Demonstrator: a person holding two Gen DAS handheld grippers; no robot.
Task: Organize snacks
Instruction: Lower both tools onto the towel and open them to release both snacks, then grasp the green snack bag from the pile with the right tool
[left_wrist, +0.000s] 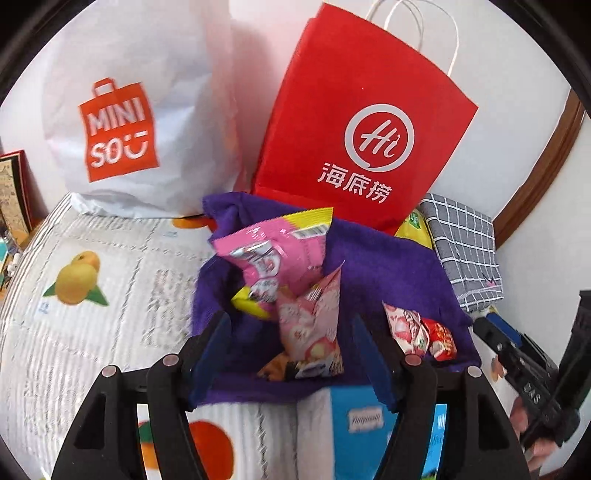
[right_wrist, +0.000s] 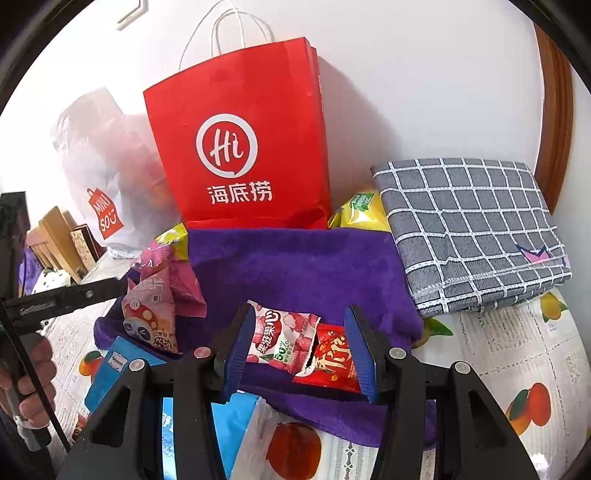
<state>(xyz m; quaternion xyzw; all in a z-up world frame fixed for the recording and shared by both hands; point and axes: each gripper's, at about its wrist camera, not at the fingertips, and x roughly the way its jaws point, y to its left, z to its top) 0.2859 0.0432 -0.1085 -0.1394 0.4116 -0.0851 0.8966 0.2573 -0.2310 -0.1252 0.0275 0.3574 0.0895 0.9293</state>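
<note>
Two claws (left_wrist: 288, 354) (right_wrist: 301, 341) over the purple towel (right_wrist: 303, 266): left parted around pink packets (left_wrist: 310, 325), right clamping two snack packets (right_wrist: 303, 343).

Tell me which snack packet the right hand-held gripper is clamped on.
The right hand-held gripper clamps two side by side: the white-and-pink lychee packet and the red packet. The pink packets sit apart, ungripped.

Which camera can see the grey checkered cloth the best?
The right wrist view. There the grey checkered cloth shows whole and large, folded beside the purple towel. The left wrist view shows the same cloth small and squeezed near its right edge.
</note>
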